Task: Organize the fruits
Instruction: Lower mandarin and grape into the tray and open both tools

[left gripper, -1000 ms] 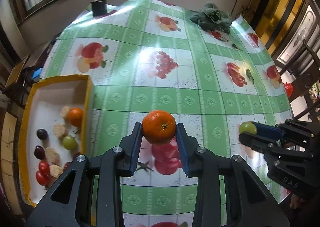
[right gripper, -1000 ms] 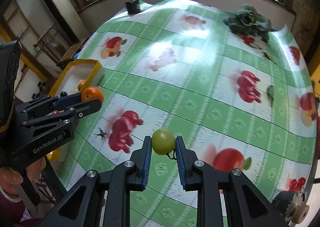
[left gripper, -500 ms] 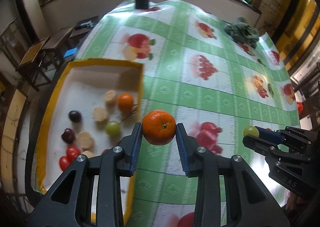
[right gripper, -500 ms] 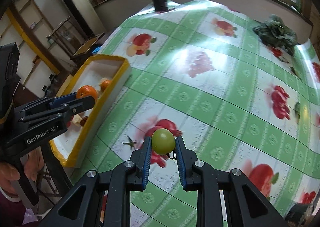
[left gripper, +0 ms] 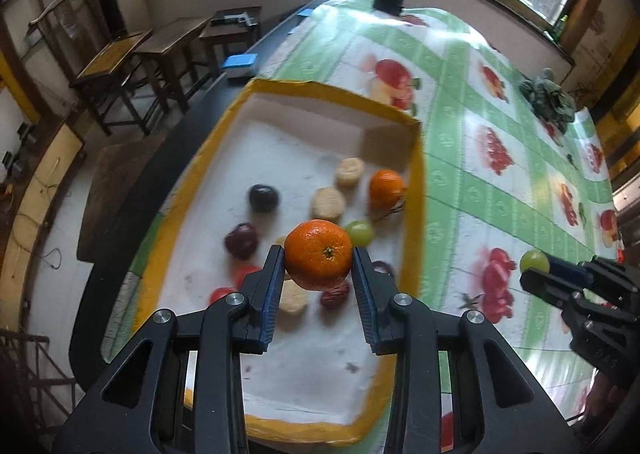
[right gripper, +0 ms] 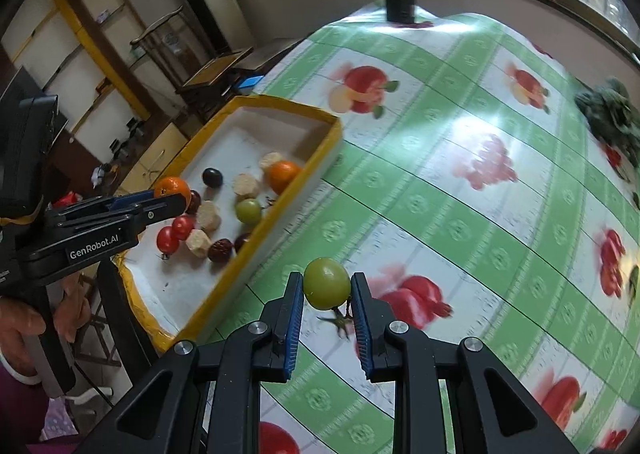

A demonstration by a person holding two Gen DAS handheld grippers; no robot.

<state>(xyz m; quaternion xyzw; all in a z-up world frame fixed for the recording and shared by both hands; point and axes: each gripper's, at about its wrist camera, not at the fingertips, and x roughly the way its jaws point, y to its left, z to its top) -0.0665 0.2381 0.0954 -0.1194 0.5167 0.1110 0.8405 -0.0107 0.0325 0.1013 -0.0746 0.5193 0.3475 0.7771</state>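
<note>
While both fruits are in transit, the left gripper [left gripper: 318, 268], clamped on a mandarin [left gripper: 318, 260], hangs over the yellow-rimmed tray [left gripper: 418, 189]; the right gripper [right gripper: 326, 294], clamped on a green tomato [right gripper: 327, 283], hangs over the tablecloth [right gripper: 460, 213] beside it. Next: lower, release inside.

Fruits [left gripper: 338, 203] in tray [left gripper: 416, 173] (table's left edge)

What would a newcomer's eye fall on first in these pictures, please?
Probably the bright orange clamped in the left gripper, above the yellow-rimmed tray of mixed fruit. Next, the green tomato pinched in the right gripper, over the fruit-print tablecloth beside the tray.
</note>
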